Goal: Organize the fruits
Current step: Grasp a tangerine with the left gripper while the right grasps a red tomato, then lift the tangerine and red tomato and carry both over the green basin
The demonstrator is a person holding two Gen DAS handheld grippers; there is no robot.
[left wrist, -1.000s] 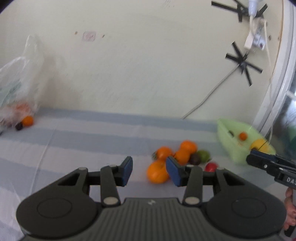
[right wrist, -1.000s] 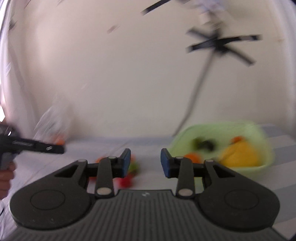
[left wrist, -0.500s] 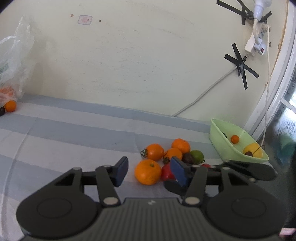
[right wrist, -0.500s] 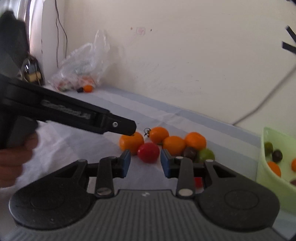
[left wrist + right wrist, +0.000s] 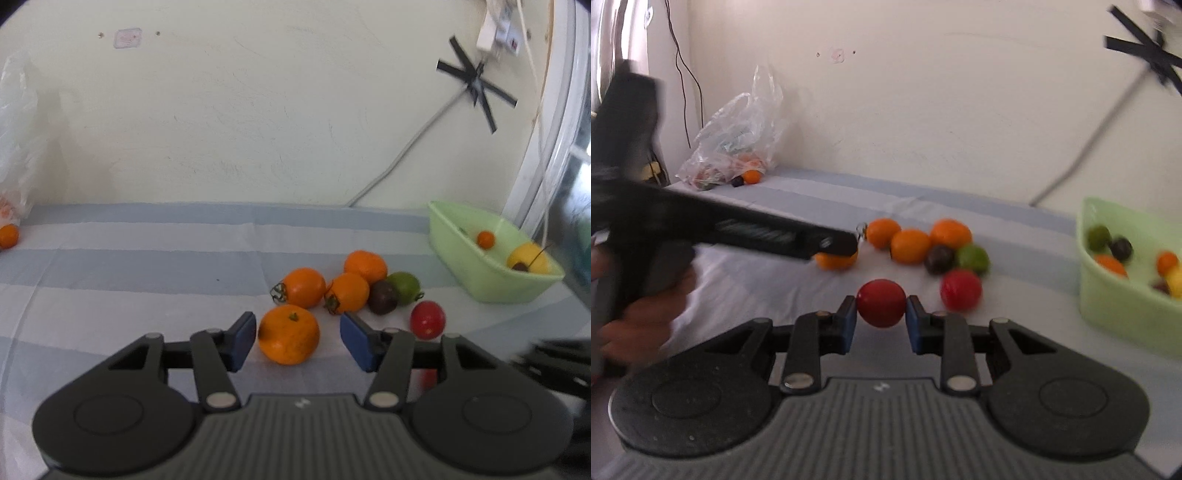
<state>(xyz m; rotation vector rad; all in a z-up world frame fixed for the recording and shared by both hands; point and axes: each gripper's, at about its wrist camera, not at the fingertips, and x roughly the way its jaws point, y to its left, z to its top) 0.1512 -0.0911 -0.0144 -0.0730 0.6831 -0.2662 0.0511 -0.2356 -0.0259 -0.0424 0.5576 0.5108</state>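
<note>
A heap of fruits lies on the striped cloth: orange fruits (image 5: pixel 303 287), a dark fruit (image 5: pixel 383 297), a green lime (image 5: pixel 406 288) and a red fruit (image 5: pixel 427 319). My left gripper (image 5: pixel 297 341) is open, its pads on either side of an orange mandarin (image 5: pixel 289 339) without touching it. My right gripper (image 5: pixel 881 319) has its pads against both sides of a red fruit (image 5: pixel 881 302) just above the cloth. A second red fruit (image 5: pixel 961 290) lies to its right. The green basket (image 5: pixel 1123 310) at right holds several fruits.
A clear plastic bag (image 5: pixel 738 147) with more fruit sits at the far left by the wall, a small orange (image 5: pixel 8 236) beside it. A grey cable (image 5: pixel 402 158) runs down the wall behind the basket (image 5: pixel 491 284). The left gripper's body (image 5: pixel 720 229) crosses the right wrist view.
My left gripper moved closer so the mandarin sits between its open pads. My right gripper swung from the basket to the heap and closed on a red fruit.
</note>
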